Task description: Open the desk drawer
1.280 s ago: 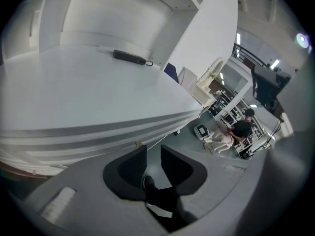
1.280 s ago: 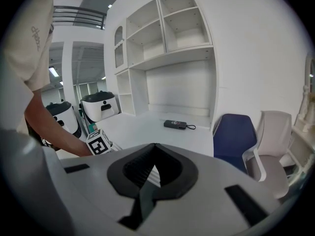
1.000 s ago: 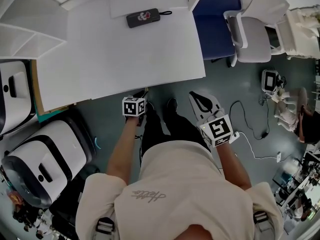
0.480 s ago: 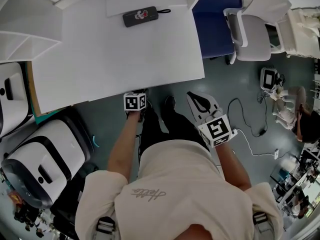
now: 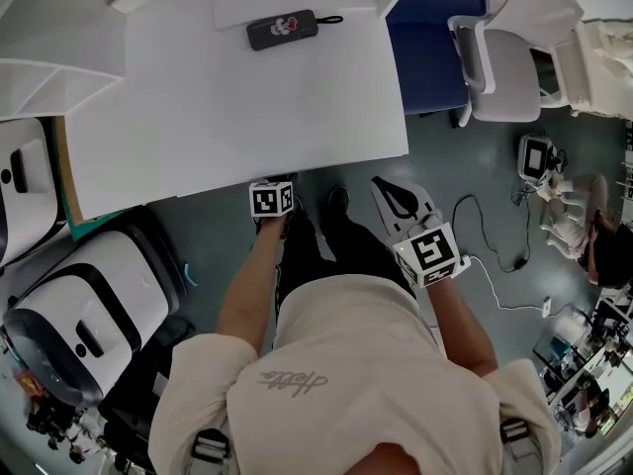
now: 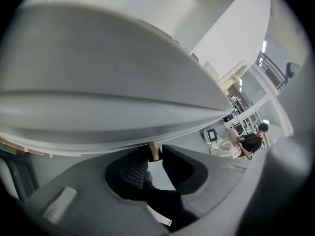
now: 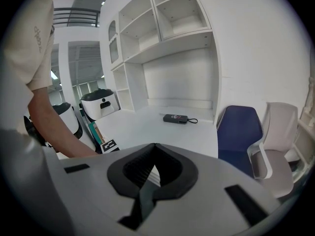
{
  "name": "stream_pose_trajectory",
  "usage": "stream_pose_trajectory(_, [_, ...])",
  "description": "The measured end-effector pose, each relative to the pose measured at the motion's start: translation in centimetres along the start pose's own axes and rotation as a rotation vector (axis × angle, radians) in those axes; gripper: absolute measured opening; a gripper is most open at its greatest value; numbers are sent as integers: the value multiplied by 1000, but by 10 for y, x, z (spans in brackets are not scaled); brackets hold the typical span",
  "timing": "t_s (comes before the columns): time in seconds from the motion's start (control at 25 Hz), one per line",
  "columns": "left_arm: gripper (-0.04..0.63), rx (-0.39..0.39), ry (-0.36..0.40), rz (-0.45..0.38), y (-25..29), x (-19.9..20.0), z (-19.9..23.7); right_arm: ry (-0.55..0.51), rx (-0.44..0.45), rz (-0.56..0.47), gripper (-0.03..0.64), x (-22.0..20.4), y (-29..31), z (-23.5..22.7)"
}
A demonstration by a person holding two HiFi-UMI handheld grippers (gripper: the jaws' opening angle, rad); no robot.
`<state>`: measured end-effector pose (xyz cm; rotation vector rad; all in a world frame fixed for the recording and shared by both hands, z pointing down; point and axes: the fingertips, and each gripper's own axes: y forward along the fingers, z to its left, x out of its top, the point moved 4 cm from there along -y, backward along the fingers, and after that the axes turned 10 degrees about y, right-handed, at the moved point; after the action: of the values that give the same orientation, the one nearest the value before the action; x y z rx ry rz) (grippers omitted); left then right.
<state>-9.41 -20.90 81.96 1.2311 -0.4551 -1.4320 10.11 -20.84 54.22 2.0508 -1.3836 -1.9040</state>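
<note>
In the left gripper view the white desk drawer front [image 6: 98,107] fills the upper half, and a small brass knob [image 6: 153,151] hangs from its lower edge. My left gripper [image 6: 154,155] is shut on that knob. From the head view only its marker cube [image 5: 272,199] shows, tucked against the front edge of the white desk [image 5: 237,107]; the jaws and the drawer are hidden under the top. My right gripper [image 5: 382,188] is shut on nothing, held in the air to the right of the person's legs, away from the desk.
A black pouch [image 5: 282,30] lies at the back of the desk. A blue chair [image 5: 435,38] and a grey chair [image 5: 504,67] stand to the right. White rounded machines [image 5: 89,305] sit on the floor at left. Cables [image 5: 485,250] trail on the floor at right.
My left gripper's marker cube has crept a little forward, closer to the desk's front edge. The right gripper has barely moved.
</note>
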Motion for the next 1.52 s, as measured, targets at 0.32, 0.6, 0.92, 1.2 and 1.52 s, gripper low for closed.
stream_pose_trajectory(0.32, [95, 60, -20, -15, 1, -3, 0, -6, 31, -6, 2, -2, 2, 7])
stream_pose_trajectory(0.6, [95, 47, -7, 20, -5, -9, -5, -17, 44, -4, 2, -7, -7, 8])
stream_pose_trajectory(0.92, [95, 54, 1, 35, -10, -30, -16, -14, 55, -15, 2, -15, -18, 12])
stream_pose_trajectory(1.2, [95, 66, -3, 55, -14, -49, -27, -23, 75, -17, 2, -27, -32, 14])
stream_pose_trajectory(1.52, [95, 73, 4, 77, -19, -71, -39, -39, 127, -10, 2, -42, -44, 16])
